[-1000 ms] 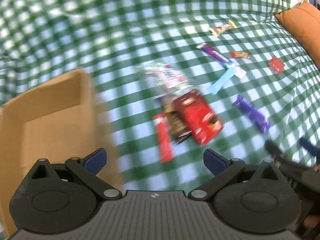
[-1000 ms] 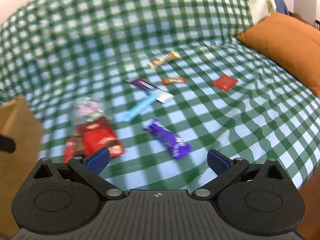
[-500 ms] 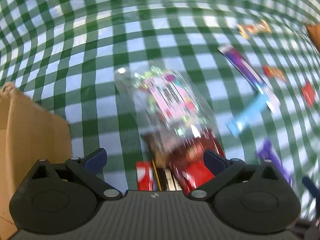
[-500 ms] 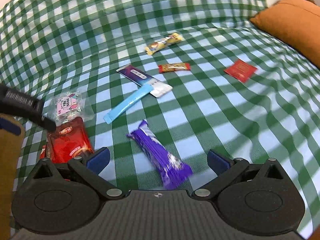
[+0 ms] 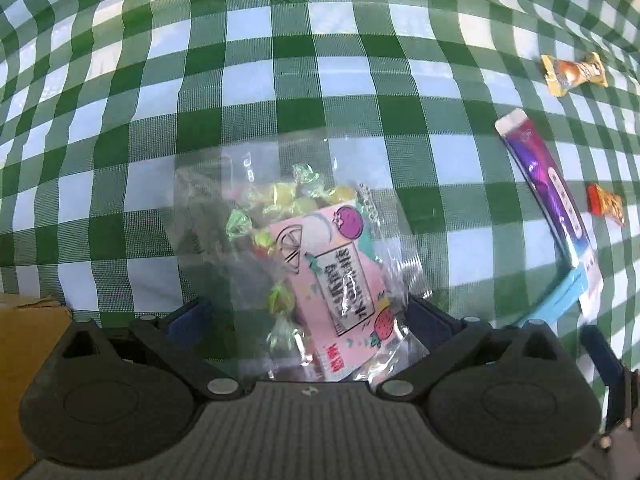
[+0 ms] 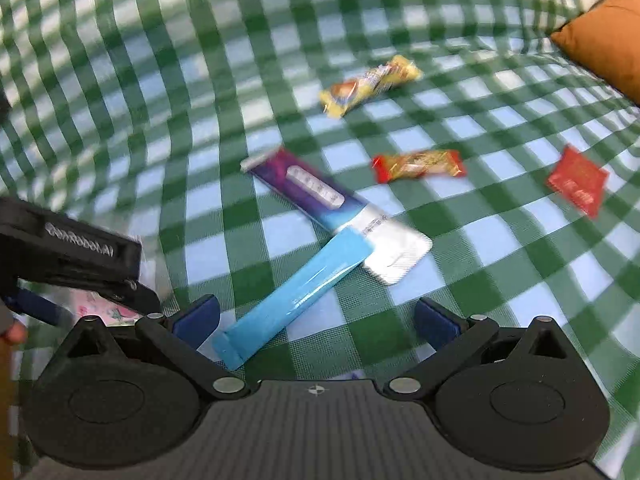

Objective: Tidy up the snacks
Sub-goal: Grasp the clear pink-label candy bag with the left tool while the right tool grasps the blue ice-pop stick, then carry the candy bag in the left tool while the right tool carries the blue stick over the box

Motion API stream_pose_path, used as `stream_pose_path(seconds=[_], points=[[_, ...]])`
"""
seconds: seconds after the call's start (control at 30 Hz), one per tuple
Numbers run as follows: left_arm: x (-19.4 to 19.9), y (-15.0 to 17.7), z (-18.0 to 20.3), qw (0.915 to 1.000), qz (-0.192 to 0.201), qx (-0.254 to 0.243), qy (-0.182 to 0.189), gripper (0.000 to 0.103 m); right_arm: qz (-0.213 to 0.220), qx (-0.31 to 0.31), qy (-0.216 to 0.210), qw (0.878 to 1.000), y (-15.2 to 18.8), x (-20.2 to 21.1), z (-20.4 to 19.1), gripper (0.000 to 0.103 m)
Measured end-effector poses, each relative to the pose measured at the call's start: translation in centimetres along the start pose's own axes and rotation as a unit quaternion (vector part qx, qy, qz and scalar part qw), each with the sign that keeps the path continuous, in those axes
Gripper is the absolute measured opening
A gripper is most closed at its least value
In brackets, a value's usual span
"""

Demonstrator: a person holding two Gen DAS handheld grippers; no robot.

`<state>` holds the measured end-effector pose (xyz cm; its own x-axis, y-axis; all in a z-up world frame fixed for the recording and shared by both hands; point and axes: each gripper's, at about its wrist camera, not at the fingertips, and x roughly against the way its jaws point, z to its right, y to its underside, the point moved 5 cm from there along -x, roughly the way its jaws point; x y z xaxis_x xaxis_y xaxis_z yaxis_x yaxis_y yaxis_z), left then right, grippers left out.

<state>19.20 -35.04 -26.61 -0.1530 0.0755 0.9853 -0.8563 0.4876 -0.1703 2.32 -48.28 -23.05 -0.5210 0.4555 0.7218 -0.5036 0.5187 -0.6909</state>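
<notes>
The left claw [image 5: 306, 314] hangs low over a clear crinkly plastic bag of small wrapped candies with a pink printed label [image 5: 308, 256], its 2 blue-tipped jaws set wide apart on either side of the bag's near end and not yet closed on it. The bag lies flat on the green-and-white checked cloth [image 5: 256, 40], just beside the corner of a brown cardboard box [image 5: 24, 332] at the cloth's left side; I take the box to be where the snacks go.

The right claw [image 6: 316, 322] is likewise spread wide, gripping nothing, poised over the near end of a long light-blue flat packet [image 6: 296, 296]. That packet overlaps the end of a purple-and-white bar wrapper [image 6: 332, 204]. Farther toward the far edge lie a yellow wrapped bar [image 6: 370, 82], a small red-and-gold candy wrapper [image 6: 418, 165] and a flat red square sachet [image 6: 578, 178], all well apart from the box. An orange cushion [image 6: 604, 40] sits at the far right corner.

Judging by this, little is done: at least 6 snacks lie loose on the cloth and neither claw holds 1. The box's inside is out of view, so what is packed cannot be told.
</notes>
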Motion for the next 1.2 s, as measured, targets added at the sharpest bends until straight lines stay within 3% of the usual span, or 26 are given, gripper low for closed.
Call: stream_pose_path(seconds=[0.07,0.13,0.17,0.2,0.27,0.3,0.33,0.37,0.57,0.73,0.9,1.2], points=[[0.1,-0.4,0.2,1.0000,-0.003,-0.008,0.002,0.103,-0.001,0.043,0.025,0.999,0.2,-0.7,-1.1,0.103],[0.9,-0.8,0.0,1.0000,0.006,-0.005,0.005,0.093,0.005,0.062,0.033,0.998,0.4,-0.5,-1.7,0.102],[1.8,-0.9,-0.2,0.9998,0.019,0.002,0.009,0.077,0.006,0.054,0.026,0.998,0.5,-0.1,-1.6,0.090],[2.6,-0.8,-0.6,0.9994,0.028,0.011,0.019,0.064,0.019,0.048,0.028,0.998,0.5,0.5,-1.5,0.063],[4.2,-0.5,-1.5,0.9981,0.036,0.023,0.044,0.044,0.034,0.041,0.022,0.998,0.7,1.6,-1.0,0.030],[4.9,-0.6,-1.9,0.9972,0.040,0.031,0.054,0.037,0.033,0.032,0.012,0.999,0.8,1.9,-0.8,0.019],[5.6,-0.5,-2.2,0.9965,0.045,0.036,0.061,0.033,0.031,0.018,0.002,0.999,0.9,2.3,-0.4,0.017],[6.4,-0.5,-2.5,0.9959,0.054,0.036,0.064,0.032,0.031,0.009,-0.004,0.999,0.9,2.7,-0.2,0.005],[10.7,1.3,-3.5,0.9912,0.100,0.007,0.086,0.029,0.059,0.005,-0.016,0.998,1.5,6.3,-0.3,0.005],[14.3,3.3,-3.2,0.9845,0.155,-0.040,0.070,0.029,0.070,-0.008,-0.033,0.997,1.5,9.1,0.0,0.005],[18.7,7.0,-3.7,0.9733,0.203,-0.077,0.075,0.029,0.088,-0.033,-0.053,0.994,2.0,13.2,0.0,0.005],[26.2,16.7,-8.4,0.9657,0.228,-0.059,0.108,0.029,0.119,-0.030,-0.103,0.987,3.7,24.7,-4.9,0.005]])
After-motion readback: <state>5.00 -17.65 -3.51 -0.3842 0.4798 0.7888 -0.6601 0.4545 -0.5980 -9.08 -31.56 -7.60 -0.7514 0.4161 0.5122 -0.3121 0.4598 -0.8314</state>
